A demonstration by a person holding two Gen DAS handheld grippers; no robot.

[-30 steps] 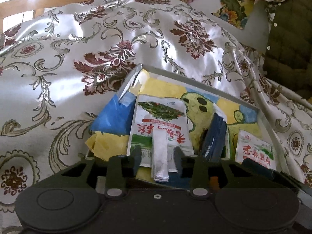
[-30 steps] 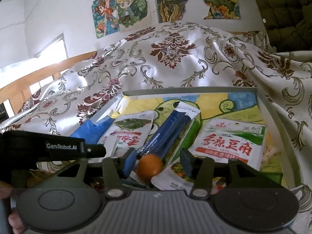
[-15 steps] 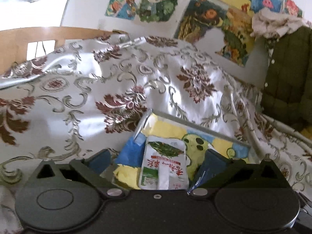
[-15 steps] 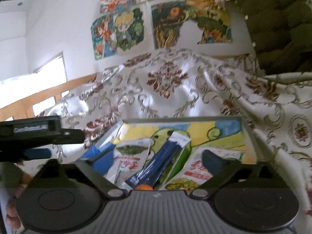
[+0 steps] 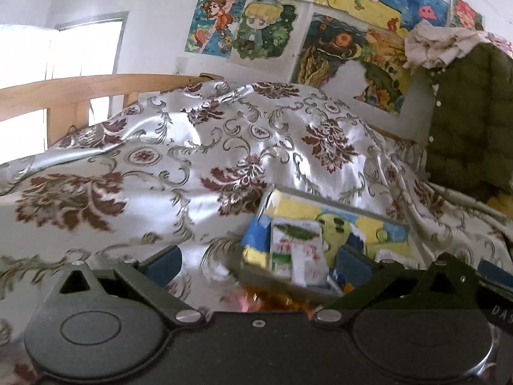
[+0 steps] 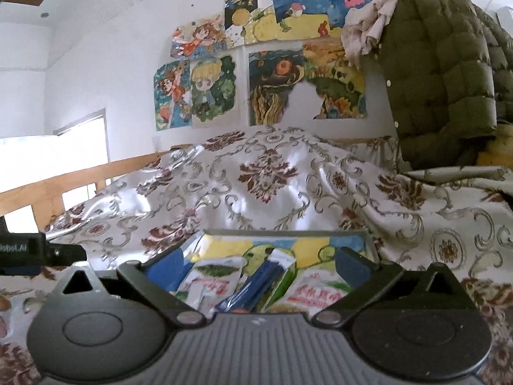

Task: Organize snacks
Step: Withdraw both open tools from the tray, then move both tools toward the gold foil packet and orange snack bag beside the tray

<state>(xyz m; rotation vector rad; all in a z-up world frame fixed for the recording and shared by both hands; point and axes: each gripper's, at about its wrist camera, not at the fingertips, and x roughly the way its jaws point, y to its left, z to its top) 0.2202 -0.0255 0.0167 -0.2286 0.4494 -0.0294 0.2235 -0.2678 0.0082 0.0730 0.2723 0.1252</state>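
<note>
Both sets of jaws stand wide apart with nothing between them: we see the left gripper (image 5: pixel 259 261) over the cloth at the tray's near left corner and the right gripper (image 6: pixel 259 264) over the tray's near half.

Snacks sit in a shallow tray (image 6: pixel 285 233) with a painted yellow, green and blue floor. We count 2 white packets with red characters, one at left (image 6: pixel 211 277) and one at right (image 6: pixel 315 293), with a dark blue stick pack (image 6: pixel 256 285) lying slanted between them, its white end toward the far rim. A green strip just right of the stick is too hidden to name. The near edges of all 3 are cut off by the right gripper's body.

In the left wrist view the left packet (image 5: pixel 296 250) shows blurred, and a pink and orange smear (image 5: pixel 272 300) below the tray's near wall cannot be identified. The tray's right part is hidden behind the left gripper's finger.

Around: a silvery floral cloth (image 5: pixel 160 166) under the tray, a wooden rail (image 5: pixel 80 86), cartoon posters (image 6: pixel 198 93) on the wall, an olive quilted jacket (image 6: pixel 442 73). At the right view's left edge, part of the left gripper pokes in, cut off.
</note>
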